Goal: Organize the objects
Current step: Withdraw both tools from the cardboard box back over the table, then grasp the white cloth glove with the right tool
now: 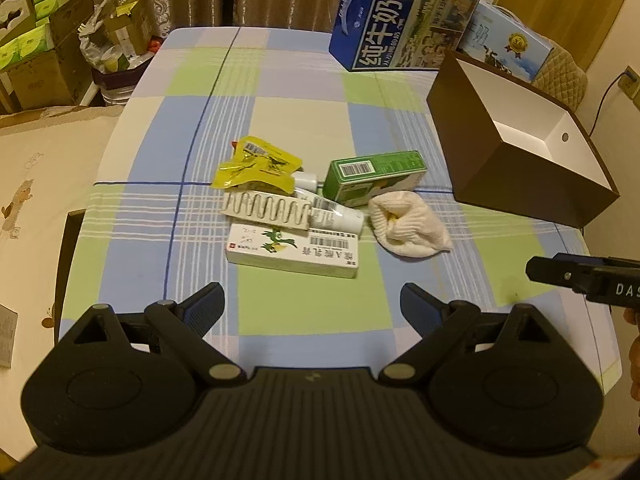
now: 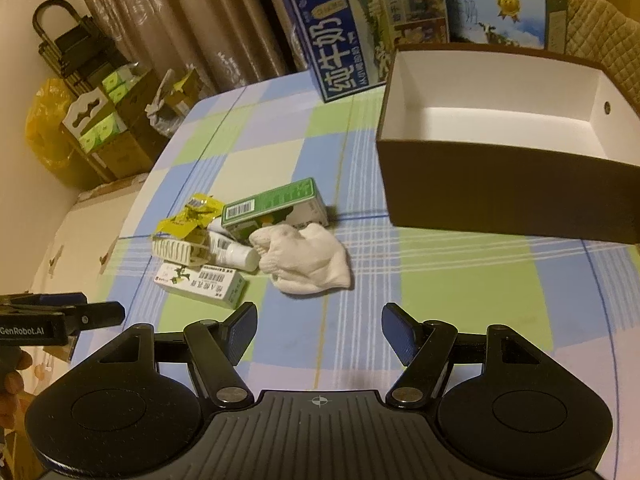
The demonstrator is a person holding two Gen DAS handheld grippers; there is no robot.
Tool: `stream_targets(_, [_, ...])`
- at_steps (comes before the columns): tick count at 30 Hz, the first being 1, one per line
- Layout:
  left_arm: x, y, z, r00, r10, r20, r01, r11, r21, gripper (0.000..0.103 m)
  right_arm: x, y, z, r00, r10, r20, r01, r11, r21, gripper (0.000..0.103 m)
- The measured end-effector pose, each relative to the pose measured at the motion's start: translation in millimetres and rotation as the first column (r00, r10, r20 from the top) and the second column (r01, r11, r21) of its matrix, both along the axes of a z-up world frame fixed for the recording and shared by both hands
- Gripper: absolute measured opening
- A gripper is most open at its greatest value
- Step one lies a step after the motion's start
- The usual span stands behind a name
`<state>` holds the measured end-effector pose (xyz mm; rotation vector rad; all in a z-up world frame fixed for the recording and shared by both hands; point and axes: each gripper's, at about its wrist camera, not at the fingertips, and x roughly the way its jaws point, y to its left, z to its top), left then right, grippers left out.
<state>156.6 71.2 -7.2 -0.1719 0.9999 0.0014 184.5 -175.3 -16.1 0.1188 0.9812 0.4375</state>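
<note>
A small pile lies mid-table: a yellow pouch point(image 1: 256, 162), a green carton point(image 1: 374, 176), a white ribbed piece point(image 1: 266, 208), a white tube point(image 1: 336, 216), a white medicine box point(image 1: 292, 250) and a crumpled white cloth point(image 1: 408, 224). The same cloth point(image 2: 308, 258) and green carton point(image 2: 276, 208) show in the right wrist view. A brown box with a white inside point(image 2: 508, 148) stands at the right, nothing visible in it. My left gripper point(image 1: 312, 306) is open, short of the medicine box. My right gripper point(image 2: 319, 330) is open, just short of the cloth.
Two blue milk cartons point(image 1: 400, 24) stand at the table's far edge behind the brown box point(image 1: 520, 152). Cardboard boxes and bags point(image 1: 60, 52) crowd the floor at the far left. The checked tablecloth point(image 1: 304, 308) is bare in front of both grippers.
</note>
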Motion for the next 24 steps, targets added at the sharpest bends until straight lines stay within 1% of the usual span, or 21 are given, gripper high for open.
stream_targets(5, [5,9,-2,1.0,0.015,0.007,-0.015,1.0,0.001,0.093,6,7,-9,1.0,0.007,-0.003,-0.007,1.0,0.012,0.067])
stream_targets(12, [15,19,-9,1.0,0.024,0.001,-0.024,1.0,0.006,0.093,18,23,-16,0.999,0.035,0.019,-0.035,0.999,0.013,0.067])
stream_targets(24, [28,32,-22,0.999,0.044,-0.018,-0.044,0.999,0.007,0.093,43,54,-33,0.993,0.109,0.046,-0.107,0.993,-0.047,0.067])
